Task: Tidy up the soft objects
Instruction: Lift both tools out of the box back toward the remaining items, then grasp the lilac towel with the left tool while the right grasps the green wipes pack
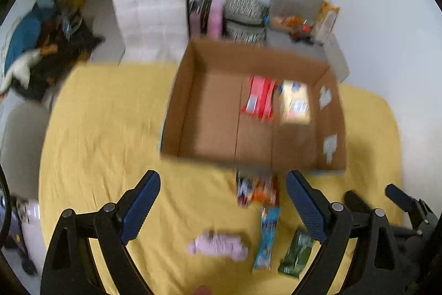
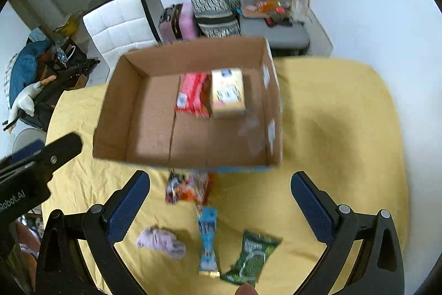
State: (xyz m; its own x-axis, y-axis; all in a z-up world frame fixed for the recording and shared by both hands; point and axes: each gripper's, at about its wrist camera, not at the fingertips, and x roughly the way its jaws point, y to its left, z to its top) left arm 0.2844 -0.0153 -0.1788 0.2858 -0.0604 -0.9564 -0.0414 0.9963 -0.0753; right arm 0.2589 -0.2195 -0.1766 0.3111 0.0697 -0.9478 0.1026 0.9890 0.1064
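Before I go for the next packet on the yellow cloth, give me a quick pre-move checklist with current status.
1. Left gripper open and holding nothing: ok.
2. Right gripper open and holding nothing: ok.
3. Cardboard box has free floor space beside the red packet and the yellow carton: ok.
4. Loose items apart enough to grasp singly, namely lilac cloth, blue packet and green packet: ok.
5. Orange packet clear of the box wall: not ok, it lies right against it.
6. Sharp view for aiming: not ok, both views are motion-blurred.
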